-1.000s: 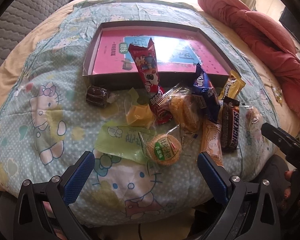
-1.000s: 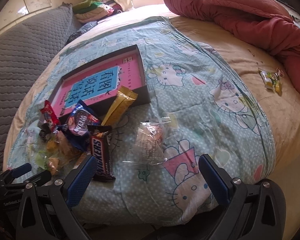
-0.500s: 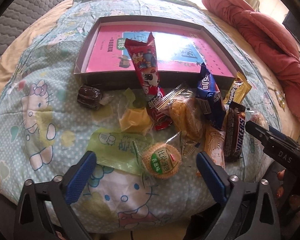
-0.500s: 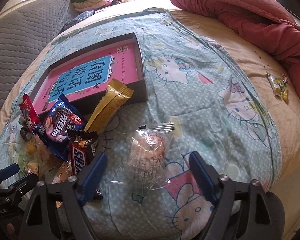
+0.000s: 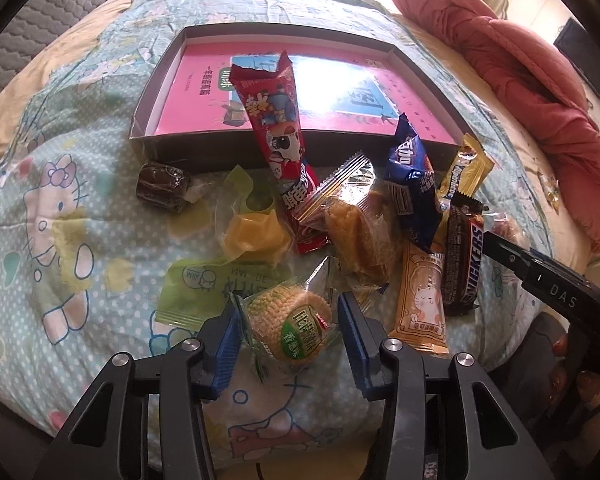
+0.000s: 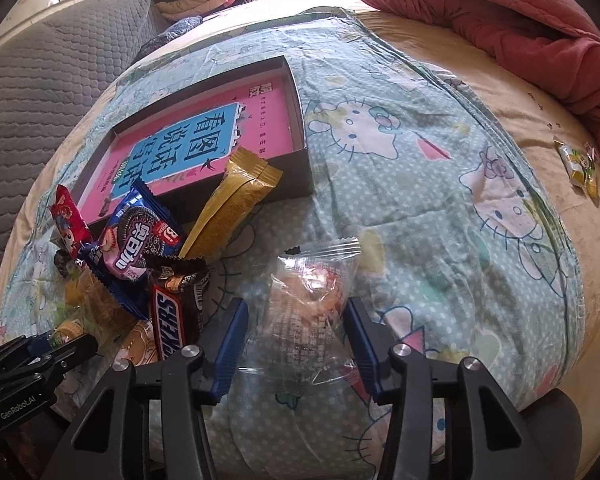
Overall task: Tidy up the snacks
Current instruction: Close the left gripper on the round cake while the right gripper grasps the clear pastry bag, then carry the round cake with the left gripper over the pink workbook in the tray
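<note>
Left gripper (image 5: 288,332): you have its fingers around the round corn-coloured biscuit pack (image 5: 290,326), pads close on both sides of the wrapper; contact looks likely, but a firm pinch cannot be told yet.
Right gripper (image 6: 294,330): its fingers straddle the clear-wrapped pastry (image 6: 312,300), still slightly spread, so you appear set to close on it.
Why these two: each lies nearest your edge of the pile, free of the other snacks (probably the easiest first picks).
Box (image 5: 236,152): a shallow dark tray on the Hello Kitty sheet (image 5: 60,216), just behind the pile, likely where you will sort the snacks; a pink printed sheet with Chinese characters lines its floor.
Leaning packs: the red cartoon packet (image 5: 278,120) and the gold bar (image 6: 232,204) rest against the box wall.
Readable writing: SNICKERS (image 5: 462,264) on the brown bar; the blue cookie pack (image 6: 140,240) shows sandwich cookies and Chinese script; "DAS" and "GenRobot.AI" on the gripper bodies.
Stray: a small green sweet pack (image 6: 578,164) lies well apart, near the red quilt (image 6: 520,12).
</note>
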Demonstrator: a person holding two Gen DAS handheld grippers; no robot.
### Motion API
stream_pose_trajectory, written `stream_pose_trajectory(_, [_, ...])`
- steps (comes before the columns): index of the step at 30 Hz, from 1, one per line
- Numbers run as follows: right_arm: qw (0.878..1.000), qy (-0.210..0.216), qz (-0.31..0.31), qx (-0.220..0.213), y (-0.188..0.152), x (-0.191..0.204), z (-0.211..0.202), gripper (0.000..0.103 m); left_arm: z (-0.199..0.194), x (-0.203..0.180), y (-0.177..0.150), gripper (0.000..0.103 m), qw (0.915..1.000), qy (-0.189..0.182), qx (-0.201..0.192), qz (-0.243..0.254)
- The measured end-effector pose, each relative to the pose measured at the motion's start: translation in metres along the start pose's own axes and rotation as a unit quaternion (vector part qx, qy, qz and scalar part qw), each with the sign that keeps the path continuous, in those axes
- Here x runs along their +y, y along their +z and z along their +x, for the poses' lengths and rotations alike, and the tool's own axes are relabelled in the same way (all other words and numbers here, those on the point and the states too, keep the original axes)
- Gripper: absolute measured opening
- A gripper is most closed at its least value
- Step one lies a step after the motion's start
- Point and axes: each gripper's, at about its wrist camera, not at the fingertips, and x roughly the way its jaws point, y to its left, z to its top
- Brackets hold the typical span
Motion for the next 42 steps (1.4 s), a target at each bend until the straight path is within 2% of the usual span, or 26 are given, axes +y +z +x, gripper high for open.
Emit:
stream_pose_trajectory(8, [1.000, 0.024, 0.006, -0.013, 0.000, -0.003, -0.009, 0.046, -0.014, 0.017, -0.001, 0.045, 0.9994, -0.018, -0.018, -0.022])
stream_pose_trajectory(17, [0.999, 0.033, -0.004, -0.036, 0.000, 0.001, -0.023, 0.043, -0.031, 0.015, -0.001, 0.045, 0.9984, -0.029, -0.047, -0.016])
stream_pose_trajectory(26, [0.997, 0.038, -0.005, -0.063, 0.001, 0.000, -0.036, 0.043, -0.045, 0.016, 0.000, 0.045, 0.9971, -0.026, -0.070, -0.013])
stream_pose_trajectory(33, [0.995, 0.042, -0.031, -0.085, 0.004, 0.012, -0.047, 0.043, -0.051, 0.017, 0.000, 0.045, 0.9964, -0.020, -0.081, -0.011])
stream_pose_trajectory(35, [0.994, 0.045, -0.039, -0.091, 0.005, 0.015, -0.050, 0.040, -0.053, 0.017, 0.000, 0.045, 0.9963, -0.017, -0.084, -0.009])
stream_pose_trajectory(42, [0.993, 0.055, -0.049, -0.090, 0.012, 0.022, -0.048, 0.040, -0.054, 0.018, 0.003, 0.045, 0.9958, -0.012, -0.090, -0.006])
